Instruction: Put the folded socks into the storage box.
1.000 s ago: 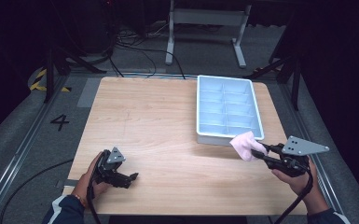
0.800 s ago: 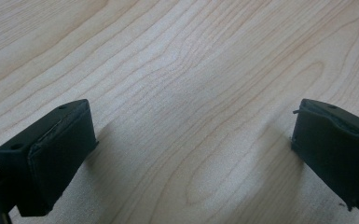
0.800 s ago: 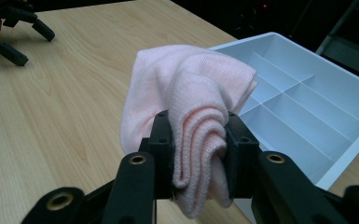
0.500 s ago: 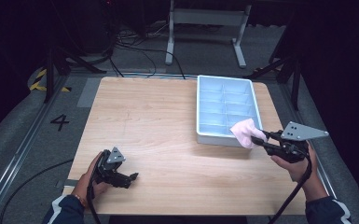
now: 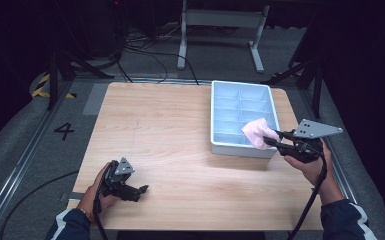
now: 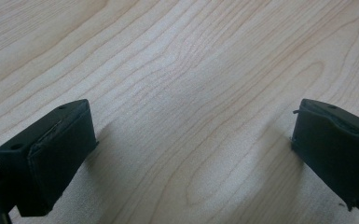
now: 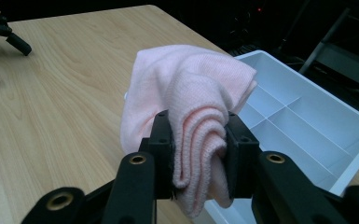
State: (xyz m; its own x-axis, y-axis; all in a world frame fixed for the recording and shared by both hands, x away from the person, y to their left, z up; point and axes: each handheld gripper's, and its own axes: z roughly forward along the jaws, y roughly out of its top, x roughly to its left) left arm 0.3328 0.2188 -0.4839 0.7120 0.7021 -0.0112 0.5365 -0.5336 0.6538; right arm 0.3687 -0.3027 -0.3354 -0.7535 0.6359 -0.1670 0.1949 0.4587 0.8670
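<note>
Right now the pink cloth [image 5: 258, 133] hangs clamped in the right gripper [image 5: 276, 139], at centre right of the high view, over the near right corner of the white divided tray [image 5: 219, 141]. Key relation: the tray's compartments lie just left of and beyond the cloth, below it; cloth overlaps the tray's near rim, so a short carry toward upper left of frame would likely put it over a cell. Tray's long axis runs away from the person, up the frame. Right hand is the near one by far; left gripper [image 5: 135, 190] sits at lower left on the wooden surface [image 5: 155, 125], well apart from tray and cloth, jaws standing wide apart with nothing between them but bare wood grain [image 6: 191, 93]. Cloth in the right gripper view [image 7: 191, 93]: pale pink, fine knit, folded or bunched into several layers, pinched at its lower edge between the two black jaws, the bulk of it standing up above them in a soft rounded heap. Looks limp; likely to sag and unfold once let go.
</note>
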